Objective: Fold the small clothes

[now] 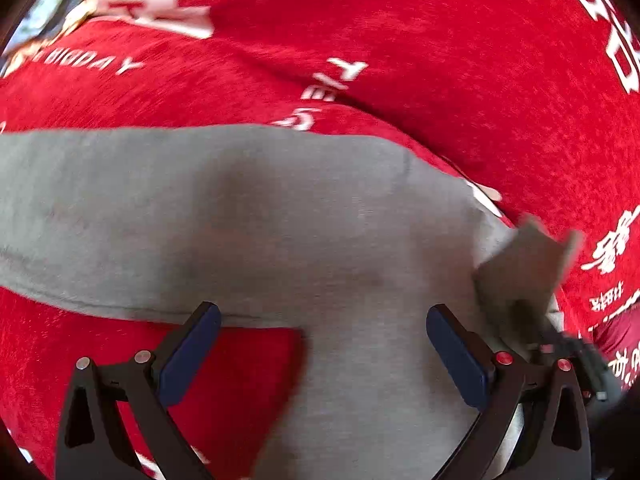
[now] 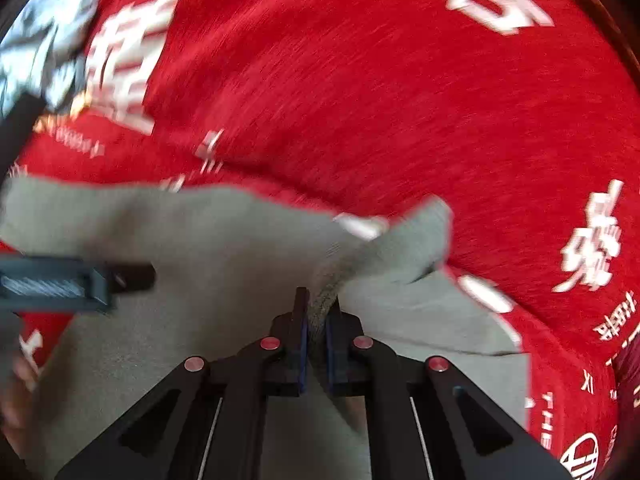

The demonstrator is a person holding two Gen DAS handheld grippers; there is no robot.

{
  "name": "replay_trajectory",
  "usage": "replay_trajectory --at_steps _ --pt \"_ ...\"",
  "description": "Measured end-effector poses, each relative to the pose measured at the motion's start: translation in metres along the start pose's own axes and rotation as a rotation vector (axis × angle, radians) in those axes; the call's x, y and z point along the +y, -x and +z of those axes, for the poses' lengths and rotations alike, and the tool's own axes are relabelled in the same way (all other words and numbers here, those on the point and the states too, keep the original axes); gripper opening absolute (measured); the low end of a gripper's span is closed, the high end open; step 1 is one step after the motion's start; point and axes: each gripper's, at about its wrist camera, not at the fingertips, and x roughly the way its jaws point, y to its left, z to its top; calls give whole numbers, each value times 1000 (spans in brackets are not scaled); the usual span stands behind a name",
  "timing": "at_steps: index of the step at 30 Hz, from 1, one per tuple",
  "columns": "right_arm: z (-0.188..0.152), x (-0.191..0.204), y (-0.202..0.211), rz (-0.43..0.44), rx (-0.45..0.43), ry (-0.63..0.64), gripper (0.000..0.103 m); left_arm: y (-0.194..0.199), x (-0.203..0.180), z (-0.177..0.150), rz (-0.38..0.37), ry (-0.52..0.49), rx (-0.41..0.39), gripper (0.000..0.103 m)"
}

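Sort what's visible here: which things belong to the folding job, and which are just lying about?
In the job: grey garment; right gripper, shut on its fabric; left gripper, open above it.
Lying about: red printed cloth underneath; grey patterned fabric at the edge.

garment lies on the printed cloth, which i see beyond it and on both sides. my left gripper over its near part; right gripper at its right fold.

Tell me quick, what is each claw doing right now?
Left gripper: open, holding nothing, above the grey garment.
Right gripper: shut on a pinched fold of the grey garment.
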Motion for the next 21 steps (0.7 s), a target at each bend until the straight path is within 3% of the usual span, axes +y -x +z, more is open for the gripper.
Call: replay_trajectory --at_steps 4,5,7,8,9,14,16,18,21 --pt "-8 20 -19 29 59 19 8 -3 12 -4 -14 32 5 103" --pt "-10 21 -22 56 83 21 12 -2 16 -4 -18 33 4 103" --pt "-10 22 -22 151 108 13 33 -1 17 -5 -20 36 -5 103" --pt "-11 20 -17 201 111 2 55 0 17 -6 -24 41 -7 103" --pt "-11 18 -9 240 100 -8 69 1 16 -6 -27 45 -7 103" --pt "-17 -18 48 400 1 -104 73 15 6 -12 -30 37 -31 103" --pt "-27 -55 65 368 -49 -187 81 15 -8 -14 -38 6 -21 103" --pt "-37 -85 64 293 -47 -244 81 12 -34 -19 -56 -50 -6 103" --pt "-62 -140 33 133 74 -377 81 9 -79 -30 -87 -149 8 103"
